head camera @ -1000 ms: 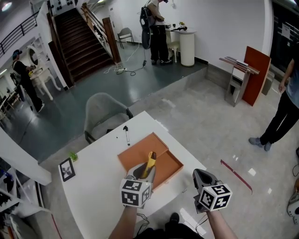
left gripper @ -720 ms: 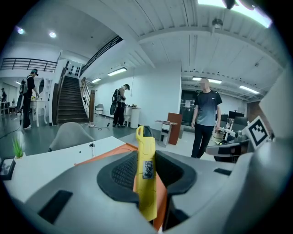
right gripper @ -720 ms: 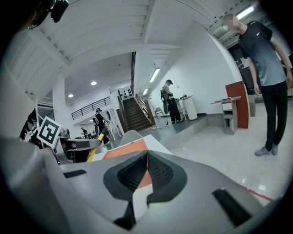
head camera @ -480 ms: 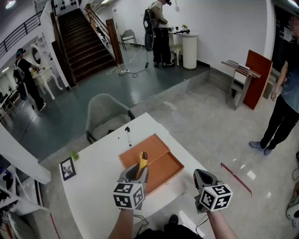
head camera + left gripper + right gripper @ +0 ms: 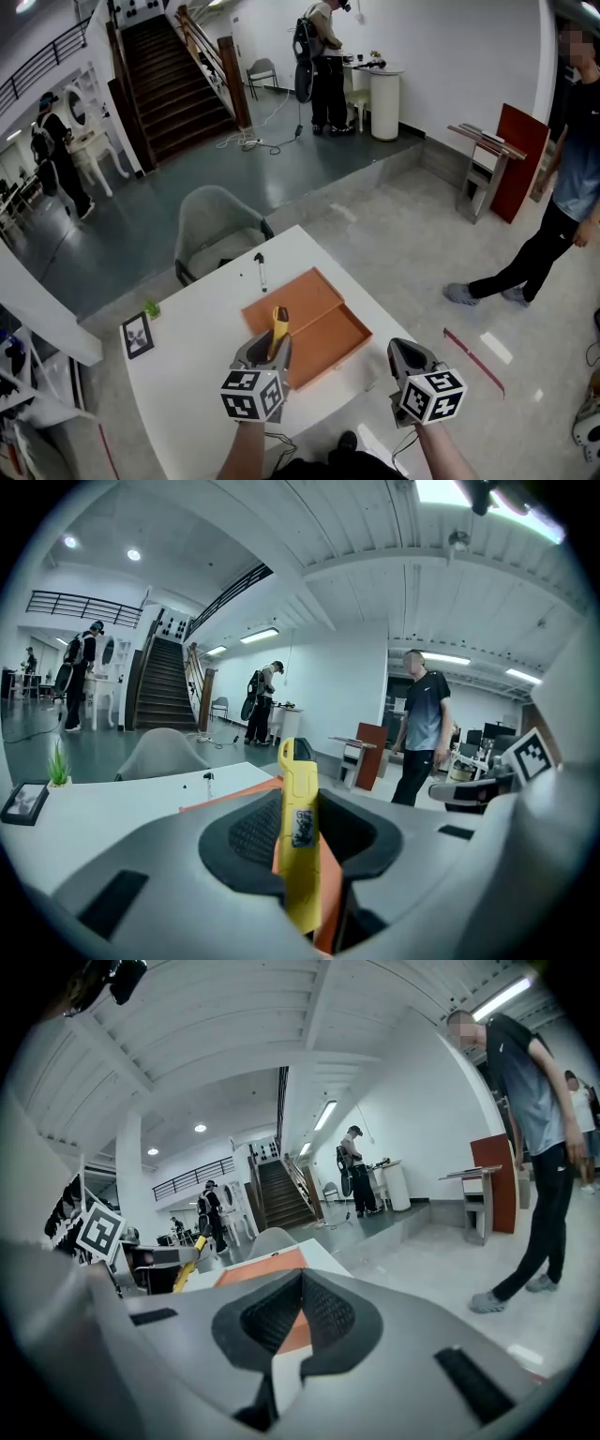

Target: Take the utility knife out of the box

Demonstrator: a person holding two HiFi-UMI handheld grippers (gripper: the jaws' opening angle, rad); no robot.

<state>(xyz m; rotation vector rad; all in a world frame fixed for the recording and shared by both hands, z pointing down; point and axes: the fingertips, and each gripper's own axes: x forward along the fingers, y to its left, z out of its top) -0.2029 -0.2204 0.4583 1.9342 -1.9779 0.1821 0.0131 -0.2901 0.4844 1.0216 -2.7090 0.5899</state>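
Left claw: your left claw (image 5: 271,343) pinches the yellow utility knife (image 5: 278,322) between its two black pads. In the left gripper view the knife (image 5: 300,829) stands nearly upright in the claw (image 5: 302,855).
Where the knife is: it is held up over the near left edge of the orange box (image 5: 353,329), with its tip pointing to 12 o'clock.
Right claw: your right claw (image 5: 404,353) is pressed together with nothing in it. It hangs over the desk edge at 4 o'clock from the box.
Box: it lies open and flat on the desk, and I see nothing inside it.
Things around: a black pen (image 5: 261,272) lies at 11 o'clock from the box, apart from it. A small picture frame (image 5: 138,337) stands at 9 o'clock, and a little green plant (image 5: 151,308) is just beside it. A grey chair (image 5: 212,231) is behind the desk at 11 o'clock.
In the way: nothing lies between the knife and your right claw.
Writing: the knife has a small sticker (image 5: 302,828) with dark print that is too blurry to read. Each claw has a cube with black and white squares.
Desk: the desk (image 5: 185,379) is white and smooth.
Room: the floor is pale and shiny, with a strip of red tape (image 5: 473,352) at 3 o'clock. A person (image 5: 554,192) walks at 2 o'clock. Dark stairs (image 5: 175,77) rise at 11 o'clock.
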